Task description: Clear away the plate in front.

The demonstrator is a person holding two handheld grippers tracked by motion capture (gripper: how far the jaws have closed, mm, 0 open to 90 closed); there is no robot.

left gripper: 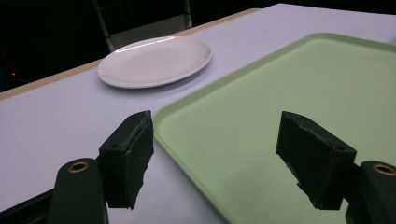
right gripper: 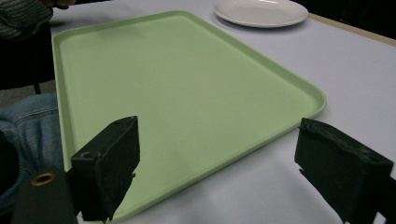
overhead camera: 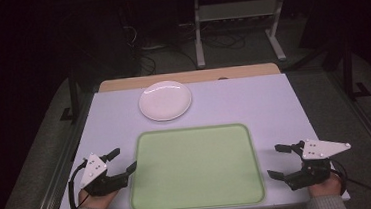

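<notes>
1. Two grippers are sitting low at the near edge of the counter, one on each side of a green tray.
2. The left gripper is resting at the tray's left side, and a hand is holding it from below.
3. Its fingers are standing wide open, and they are holding nothing.
4. In the left gripper view, one finger is hanging over the pale counter and the other is hanging over the green tray, so the tray's edge is running between them.
5. The right gripper is resting at the tray's right side, and another hand is holding it.
6. Its fingers are standing wide open too, and they are gripping nothing.
7. In the right gripper view, one finger is hanging over the tray's near corner and the other is hanging over the bare counter beside it.
8. The tray is lying flat in the middle of the counter, close to the person.
9. Nothing is lying on the tray.
10. A white plate is sitting on the counter just past the tray's far edge, a little to the left.
11. The plate is lying apart from the tray, not touching it.
12. Both grippers are staying well apart from the plate.
</notes>
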